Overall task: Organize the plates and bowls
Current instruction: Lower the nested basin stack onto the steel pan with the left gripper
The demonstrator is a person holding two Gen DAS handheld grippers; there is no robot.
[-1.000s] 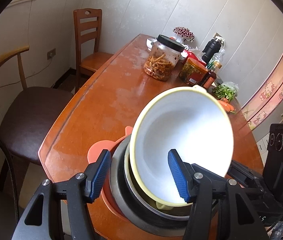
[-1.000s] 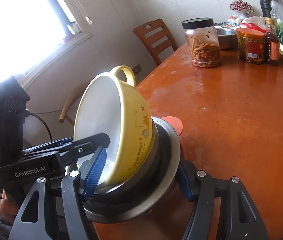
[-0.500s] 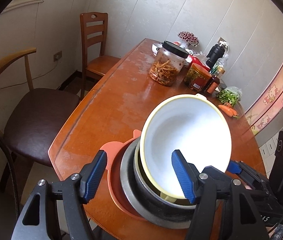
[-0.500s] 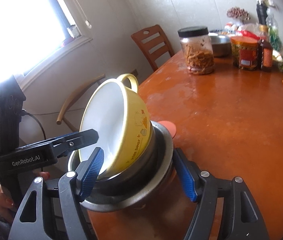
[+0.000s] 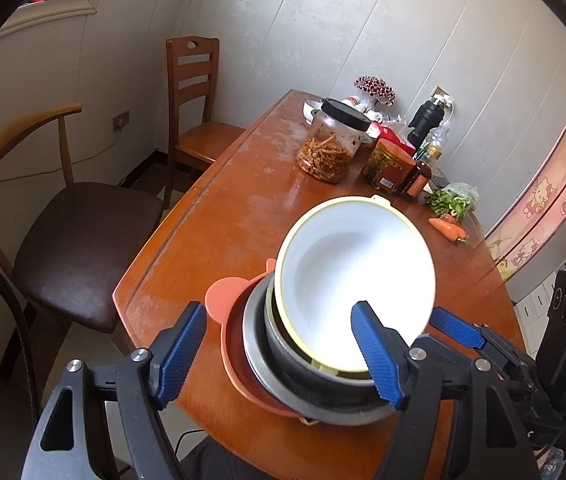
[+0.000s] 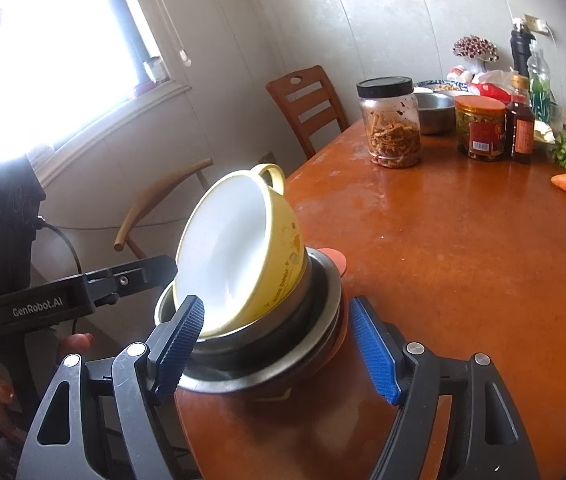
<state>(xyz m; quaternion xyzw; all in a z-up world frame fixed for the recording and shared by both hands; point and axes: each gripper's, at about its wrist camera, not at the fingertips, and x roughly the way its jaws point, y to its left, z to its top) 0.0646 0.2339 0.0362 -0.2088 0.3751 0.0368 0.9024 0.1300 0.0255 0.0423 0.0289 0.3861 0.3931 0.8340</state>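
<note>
A yellow bowl (image 5: 353, 284) with a white inside and a loop handle leans tilted in a steel bowl (image 5: 315, 392). The steel bowl sits on an orange plate (image 5: 227, 304) near the table's near edge. The stack also shows in the right wrist view: yellow bowl (image 6: 243, 256), steel bowl (image 6: 267, 364), orange plate (image 6: 335, 260). My left gripper (image 5: 279, 352) is open, its fingers on either side of the stack, apart from it. My right gripper (image 6: 275, 344) is open around the stack's near side, holding nothing.
The wooden table (image 5: 243, 208) carries a black-lidded jar (image 5: 333, 146), a red-lidded jar (image 5: 387, 164), bottles (image 5: 417, 176), greens (image 5: 449, 200) and carrots (image 5: 447, 228) at its far end. A brown-seated chair (image 5: 79, 248) and a wooden chair (image 5: 195, 92) stand left.
Both grippers have drawn back and up from the stack, so it looks smaller. The yellow bowl stays tilted in the steel bowl.
</note>
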